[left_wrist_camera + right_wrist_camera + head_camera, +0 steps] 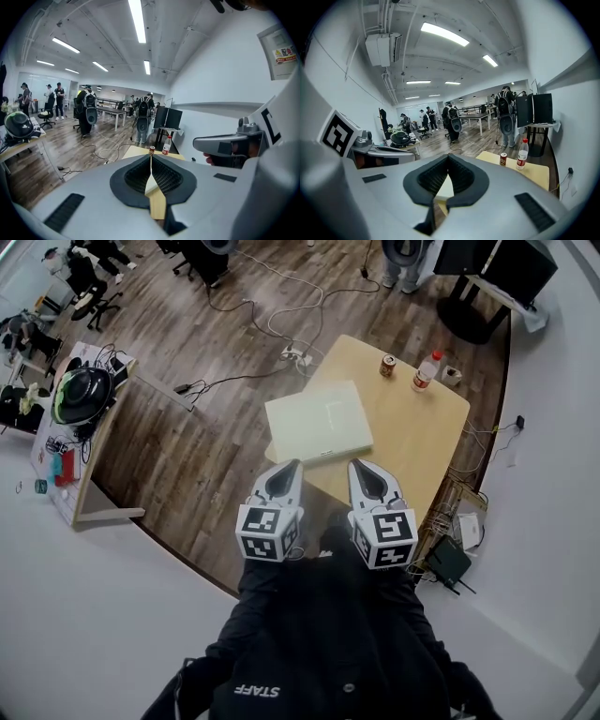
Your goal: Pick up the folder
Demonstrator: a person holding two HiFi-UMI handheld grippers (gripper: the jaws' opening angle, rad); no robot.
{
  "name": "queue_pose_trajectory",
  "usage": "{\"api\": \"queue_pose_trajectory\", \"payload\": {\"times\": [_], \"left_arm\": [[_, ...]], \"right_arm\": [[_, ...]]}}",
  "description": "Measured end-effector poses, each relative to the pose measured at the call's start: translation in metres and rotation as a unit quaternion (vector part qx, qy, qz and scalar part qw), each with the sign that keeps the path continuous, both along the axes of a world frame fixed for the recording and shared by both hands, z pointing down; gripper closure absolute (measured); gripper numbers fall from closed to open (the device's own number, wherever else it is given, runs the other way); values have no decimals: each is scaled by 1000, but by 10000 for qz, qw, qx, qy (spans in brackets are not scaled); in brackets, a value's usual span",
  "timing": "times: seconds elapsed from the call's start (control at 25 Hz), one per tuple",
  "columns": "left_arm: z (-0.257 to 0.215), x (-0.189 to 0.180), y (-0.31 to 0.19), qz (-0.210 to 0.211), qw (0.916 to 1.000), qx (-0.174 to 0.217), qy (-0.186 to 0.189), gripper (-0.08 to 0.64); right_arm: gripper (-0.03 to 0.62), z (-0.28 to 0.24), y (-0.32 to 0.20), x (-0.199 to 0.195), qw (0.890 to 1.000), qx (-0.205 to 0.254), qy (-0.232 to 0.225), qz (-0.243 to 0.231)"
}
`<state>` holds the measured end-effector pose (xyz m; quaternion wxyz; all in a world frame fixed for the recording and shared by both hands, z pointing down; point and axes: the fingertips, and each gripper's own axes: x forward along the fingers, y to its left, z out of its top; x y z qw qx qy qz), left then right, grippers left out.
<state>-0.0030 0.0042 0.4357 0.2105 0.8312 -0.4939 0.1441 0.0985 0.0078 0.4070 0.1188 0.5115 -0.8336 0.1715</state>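
Note:
A pale, closed folder [319, 423] lies flat on the near left part of a light wooden table [427, 432], its left corner over the table's edge. My left gripper [289, 465] and right gripper [358, 465] hover side by side just short of the folder's near edge, apart from it, and both point at it. The left gripper view shows the left gripper [151, 164] with its pads meeting and nothing between them. In the right gripper view the right gripper [448, 159] has its tips together too, and the folder [444, 187] shows pale beneath them.
A can [387, 365], a red-capped bottle [427, 370] and a small cup [452, 374] stand at the table's far edge. Cables and a power strip [295, 357] lie on the wood floor. A cluttered side table [82, 395] is left, a black box [450, 563] right.

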Motion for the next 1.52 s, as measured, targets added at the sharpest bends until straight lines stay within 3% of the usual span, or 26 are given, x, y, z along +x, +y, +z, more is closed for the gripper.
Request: {"api": "queue_pose_trajectory", "payload": {"times": [0.28, 0.68, 1.04, 1.52], "left_arm": [[9, 15, -34, -107, 9999, -87, -34, 523], [34, -1, -58, -402, 9984, -382, -60, 523], [62, -26, -85, -384, 9972, -645, 27, 523], [149, -81, -158, -123, 9905, -1364, 147, 523]], "right_arm": [[572, 12, -36, 15, 9998, -124, -7, -122], [572, 35, -62, 15, 9989, -403, -14, -240], [572, 56, -81, 1, 9976, -684, 57, -114], [572, 119, -146, -36, 9905, -1337, 292, 121]]}}
